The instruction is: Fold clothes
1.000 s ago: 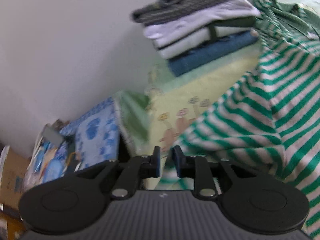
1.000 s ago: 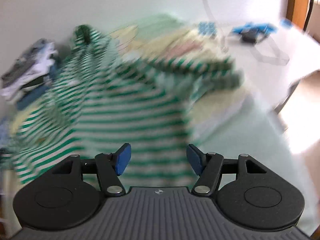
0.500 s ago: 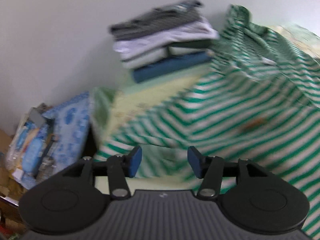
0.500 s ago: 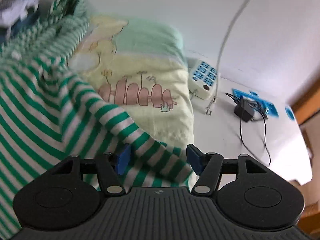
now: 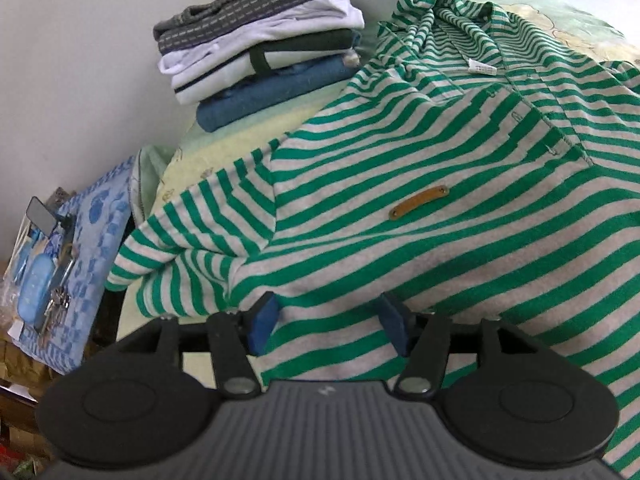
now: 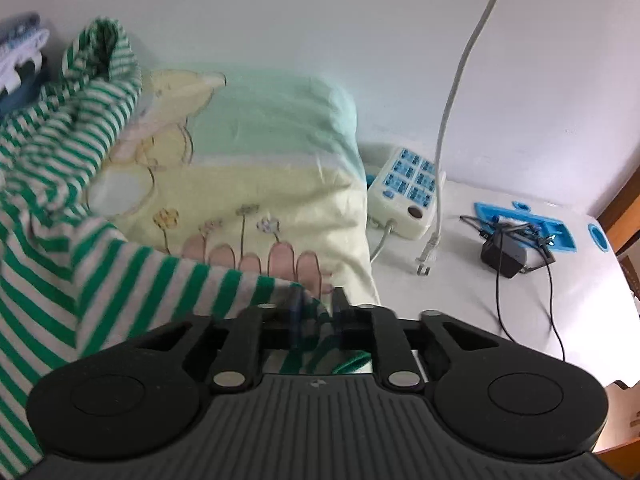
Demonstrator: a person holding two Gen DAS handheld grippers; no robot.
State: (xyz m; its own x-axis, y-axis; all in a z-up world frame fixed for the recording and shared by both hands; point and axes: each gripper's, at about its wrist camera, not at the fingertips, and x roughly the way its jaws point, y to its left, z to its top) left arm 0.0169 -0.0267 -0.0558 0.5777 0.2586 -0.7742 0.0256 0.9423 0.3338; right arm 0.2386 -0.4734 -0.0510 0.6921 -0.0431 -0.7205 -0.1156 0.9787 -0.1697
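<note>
A green and white striped polo shirt point(image 5: 420, 184) lies spread front-up on a pale yellow and green quilt point(image 6: 256, 184), collar toward the wall. My left gripper point(image 5: 326, 322) is open, its blue pads on either side of the shirt's lower hem. In the right wrist view the shirt point(image 6: 80, 240) fills the left side, and my right gripper point(image 6: 316, 306) is shut on the shirt's right edge near the quilt's border.
A stack of folded clothes point(image 5: 260, 44) stands at the back left by the wall. A blue patterned cloth with keys and a phone point(image 5: 52, 256) lies left. Right of the quilt, a power strip point(image 6: 404, 192), a hanging cable point(image 6: 452, 92) and a black charger point(image 6: 508, 252) lie on a white table.
My left gripper opened, letting go of the shirt, and moved over its lower hem. My right gripper swung right to the shirt's edge and shut on it.
</note>
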